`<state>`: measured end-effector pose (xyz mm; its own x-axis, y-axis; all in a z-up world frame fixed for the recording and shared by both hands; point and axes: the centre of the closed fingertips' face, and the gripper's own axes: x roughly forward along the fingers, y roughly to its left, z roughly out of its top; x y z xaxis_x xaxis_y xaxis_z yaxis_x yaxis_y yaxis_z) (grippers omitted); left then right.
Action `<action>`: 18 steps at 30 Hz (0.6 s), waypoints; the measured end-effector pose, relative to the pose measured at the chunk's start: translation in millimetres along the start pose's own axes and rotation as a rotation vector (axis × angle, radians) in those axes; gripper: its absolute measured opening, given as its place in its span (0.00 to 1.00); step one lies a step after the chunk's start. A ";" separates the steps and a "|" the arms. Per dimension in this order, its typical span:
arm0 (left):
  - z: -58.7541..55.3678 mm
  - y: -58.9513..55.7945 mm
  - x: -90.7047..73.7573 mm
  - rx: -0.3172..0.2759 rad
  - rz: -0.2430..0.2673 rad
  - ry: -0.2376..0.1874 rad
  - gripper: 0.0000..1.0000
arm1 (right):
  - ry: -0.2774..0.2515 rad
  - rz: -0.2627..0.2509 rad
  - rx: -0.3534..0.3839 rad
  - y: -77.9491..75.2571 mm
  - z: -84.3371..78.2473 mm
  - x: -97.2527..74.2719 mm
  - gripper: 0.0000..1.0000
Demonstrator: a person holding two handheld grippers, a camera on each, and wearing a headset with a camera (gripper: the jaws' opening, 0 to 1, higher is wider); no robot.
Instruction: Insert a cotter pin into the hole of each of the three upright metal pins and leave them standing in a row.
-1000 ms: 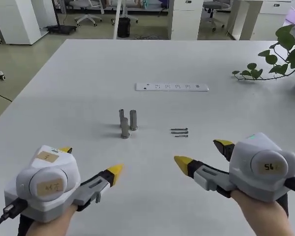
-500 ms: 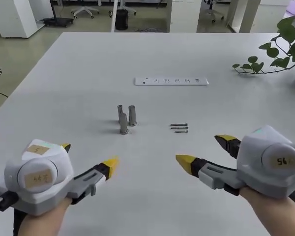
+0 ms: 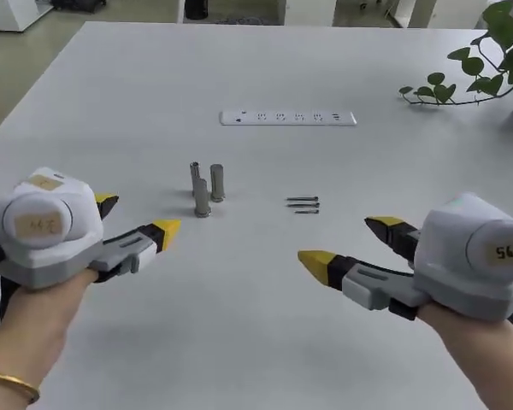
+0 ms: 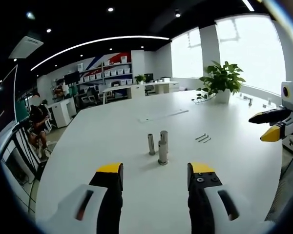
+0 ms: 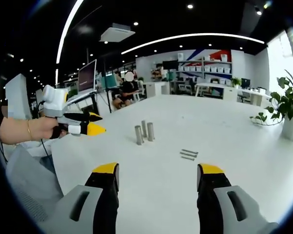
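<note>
Left gripper (image 3: pixel 137 215) and right gripper (image 3: pixel 346 242) hover, jaws wide open and empty — best to pinch one of the cotter pins (image 3: pixel 305 205) by its end, clear of the metal pins (image 3: pixel 203 190).

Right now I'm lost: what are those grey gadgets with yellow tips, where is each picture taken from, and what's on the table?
No robot: a person holds a two-jaw tool in each hand, the left gripper and the right gripper, both open and empty. The wide picture comes from a camera on the person's head; each round one from a camera riding on a gripper. On the table stand three metal pins close together, three cotter pins lie to their right, and a power strip lies beyond.
</note>
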<state>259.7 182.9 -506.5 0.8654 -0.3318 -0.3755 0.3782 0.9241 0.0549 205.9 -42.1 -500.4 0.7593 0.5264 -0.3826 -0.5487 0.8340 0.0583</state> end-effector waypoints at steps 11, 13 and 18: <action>1.8 21.6 51.4 0.008 -0.057 -0.013 0.38 | 0.006 0.018 0.047 -3.4 5.6 14.4 0.60; -0.1 23.3 60.4 0.014 -0.071 -0.010 0.36 | 0.013 0.023 0.050 -2.6 4.6 17.5 0.60; -4.0 29.5 81.0 0.021 -0.100 0.004 0.33 | 0.026 0.023 0.049 -2.8 2.2 23.6 0.59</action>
<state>339.7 184.0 -539.1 0.8217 -0.4209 -0.3842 0.4690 0.8825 0.0363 226.1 -31.6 -507.6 0.7371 0.5412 -0.4047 -0.5474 0.8293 0.1120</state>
